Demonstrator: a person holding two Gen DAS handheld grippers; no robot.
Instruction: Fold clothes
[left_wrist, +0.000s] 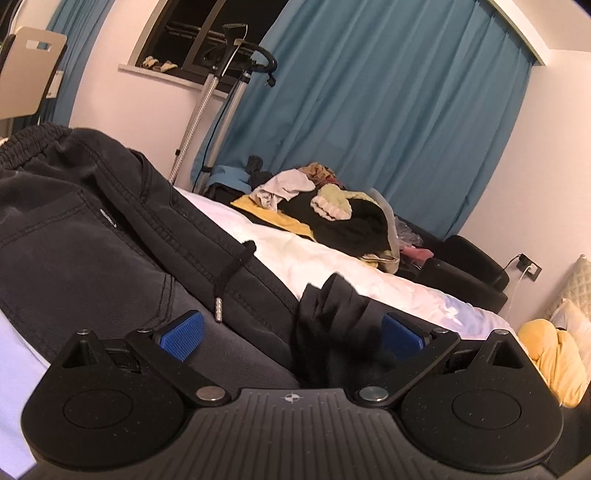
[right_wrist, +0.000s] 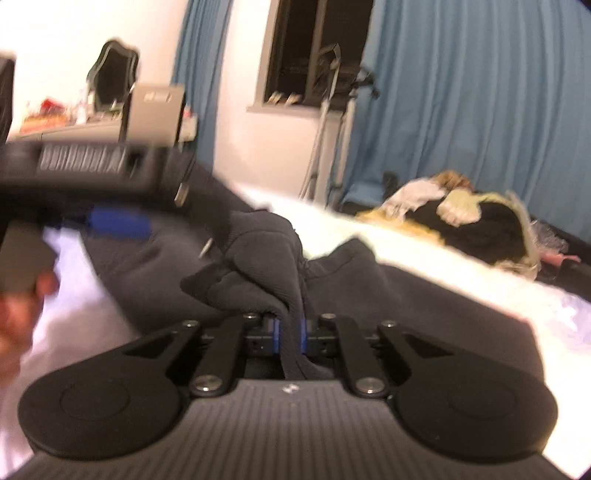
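Dark grey sweatpants (left_wrist: 92, 236) with an elastic waistband and a drawstring (left_wrist: 229, 273) lie on the white bed (left_wrist: 317, 254). My left gripper (left_wrist: 291, 334) is open, its blue pads wide apart, with a bunched fold of the dark fabric (left_wrist: 332, 317) standing between them, nearer the right pad. My right gripper (right_wrist: 290, 332) is shut on a bunched fold of the sweatpants (right_wrist: 258, 258). The left gripper also shows, blurred, at the upper left of the right wrist view (right_wrist: 110, 221), above the fabric.
A pile of mixed clothes (left_wrist: 332, 210) lies further along the bed, also in the right wrist view (right_wrist: 461, 218). Blue curtains (left_wrist: 369, 110), a garment steamer stand (left_wrist: 221, 92) and a window stand behind. A yellow pillow (left_wrist: 550, 350) is at the right.
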